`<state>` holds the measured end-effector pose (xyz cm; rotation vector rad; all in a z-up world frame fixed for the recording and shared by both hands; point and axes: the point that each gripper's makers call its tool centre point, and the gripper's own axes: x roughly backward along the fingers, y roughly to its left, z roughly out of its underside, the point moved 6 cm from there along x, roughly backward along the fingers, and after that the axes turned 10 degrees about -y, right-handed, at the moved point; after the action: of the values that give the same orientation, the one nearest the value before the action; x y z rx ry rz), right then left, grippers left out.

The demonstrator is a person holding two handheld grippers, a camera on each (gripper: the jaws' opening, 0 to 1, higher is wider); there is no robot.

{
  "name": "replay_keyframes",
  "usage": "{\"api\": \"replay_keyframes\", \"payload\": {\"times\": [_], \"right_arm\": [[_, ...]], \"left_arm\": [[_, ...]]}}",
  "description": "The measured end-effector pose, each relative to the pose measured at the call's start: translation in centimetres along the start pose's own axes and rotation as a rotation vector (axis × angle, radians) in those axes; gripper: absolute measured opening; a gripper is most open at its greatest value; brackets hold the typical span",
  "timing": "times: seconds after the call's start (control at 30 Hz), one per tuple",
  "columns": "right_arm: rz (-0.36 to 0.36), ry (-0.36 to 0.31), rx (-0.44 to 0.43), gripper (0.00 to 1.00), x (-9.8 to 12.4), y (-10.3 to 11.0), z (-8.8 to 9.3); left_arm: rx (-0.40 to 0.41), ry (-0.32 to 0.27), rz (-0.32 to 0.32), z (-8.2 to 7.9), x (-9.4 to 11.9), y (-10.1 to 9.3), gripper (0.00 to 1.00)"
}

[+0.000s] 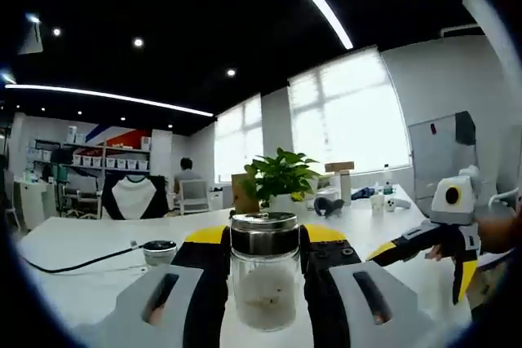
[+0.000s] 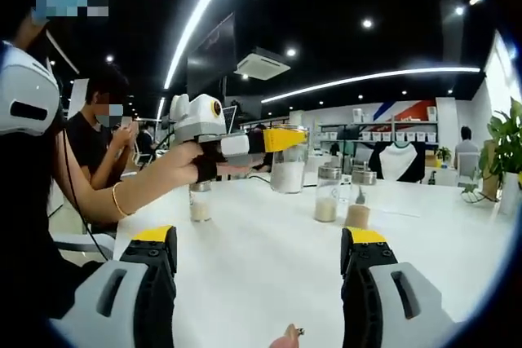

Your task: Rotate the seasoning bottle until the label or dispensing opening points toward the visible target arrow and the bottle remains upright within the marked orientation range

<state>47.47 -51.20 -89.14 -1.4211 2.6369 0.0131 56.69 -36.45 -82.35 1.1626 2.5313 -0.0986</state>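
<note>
Left gripper [image 1: 265,283] is clamping the seasoning bottle [image 1: 264,270] between its jaws, lifted off the white bench [image 1: 81,242]; right gripper [image 2: 257,283] is hanging w/ jaws wide apart, holding nothing. For the turn: I'd be keeping the bottle upright, rolling slowly, grip firm below the metal cap [image 1: 263,222]. No target arrow seen. Other jars [image 2: 326,195] are standing on the bench; potted plant [image 1: 279,175], windows [image 1: 347,112] beyond.

In the left gripper view the bottom edge is cutting off the base of the seasoning bottle [image 1: 264,270], and the left tool [image 1: 264,283] is hiding its sides. No label or arrow is showing clearly enough to read. In the right gripper view the left tool's yellow tips are covering the bottle's [image 2: 288,170] top.
</note>
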Motion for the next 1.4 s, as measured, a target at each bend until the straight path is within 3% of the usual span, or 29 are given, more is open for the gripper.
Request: {"api": "replay_keyframes", "payload": {"times": [0.17, 0.23, 0.3, 0.37, 0.57, 0.7, 0.97, 1.17, 1.4], "right_arm": [[-0.01, -0.006, 0.006, 0.81, -0.1, 0.3, -0.1], [-0.018, -0.005, 0.012, 0.79, -0.1, 0.4, -0.1], [-0.025, -0.002, 0.016, 0.79, -0.2, 0.5, -0.1], [-0.032, 0.0, 0.013, 0.78, -0.3, 0.7, 0.0], [-0.026, 0.0, -0.003, 0.76, -0.5, 0.6, 0.3], [-0.039, -0.027, -0.007, 0.71, -0.4, 0.8, 0.0], [-0.039, -0.063, -0.047, 0.62, -0.4, 0.6, -0.2], [-0.045, -0.071, -0.045, 0.6, -0.7, 0.6, -0.3], [-0.053, -0.084, -0.056, 0.53, -1.0, 0.6, -0.3]], "left_arm": [[-0.104, 0.034, 0.065, -0.1, 0.7, -1.8, 0.35], [-0.087, 0.029, 0.098, -0.1, 1.0, -2.6, 0.35], [-0.014, 0.016, 0.21, -0.1, 1.3, -3.9, 0.35], [0.024, 0.008, 0.252, -0.1, 1.3, -4.6, 0.35], [0.027, 0.034, 0.329, 0.2, 1.1, -6.3, 0.35], [0.069, 0.036, 0.418, 0.3, 1.5, -7.6, 0.35], [0.073, 0.08, 0.472, 1.5, 1.8, -8.5, 0.35], [0.175, 0.05, 0.515, 1.3, 2.0, -9.1, 0.35], [0.186, 0.055, 0.531, 1.4, 2.0, -9.7, 0.35]]}}
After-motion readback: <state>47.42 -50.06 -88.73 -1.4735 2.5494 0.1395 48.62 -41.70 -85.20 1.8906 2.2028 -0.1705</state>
